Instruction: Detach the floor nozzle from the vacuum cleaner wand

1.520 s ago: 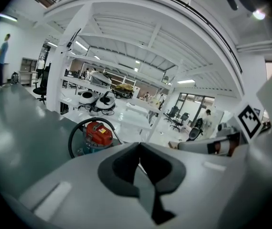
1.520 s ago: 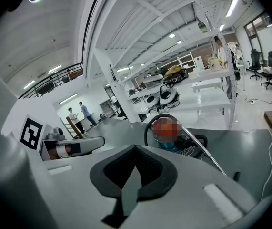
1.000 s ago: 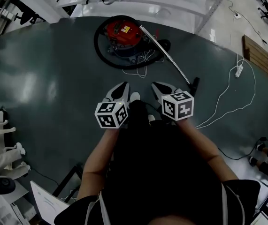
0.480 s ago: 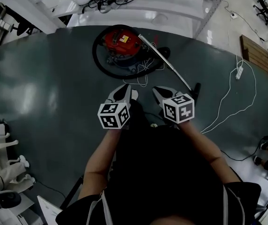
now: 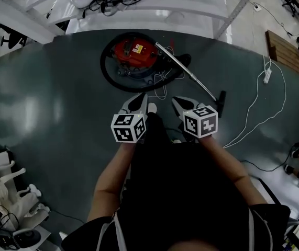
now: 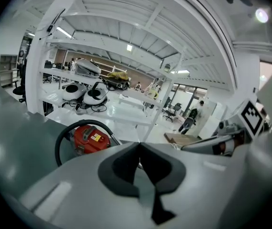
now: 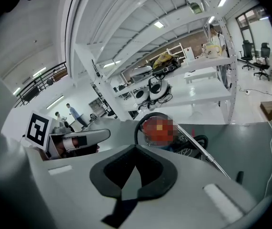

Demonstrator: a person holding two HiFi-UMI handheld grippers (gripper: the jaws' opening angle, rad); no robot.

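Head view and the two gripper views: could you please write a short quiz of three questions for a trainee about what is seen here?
1. True or false: the left gripper and the right gripper both have their jaws together with nothing between them.
2. Where is the floor nozzle? A) on the dark floor, at the near end of the wand; B) lifted in the air; C) between the right gripper's jaws.
3. Fill in: the black hose curls around a vacuum cleaner body of ___ colour.
Key: 1 true; 2 A; 3 red.
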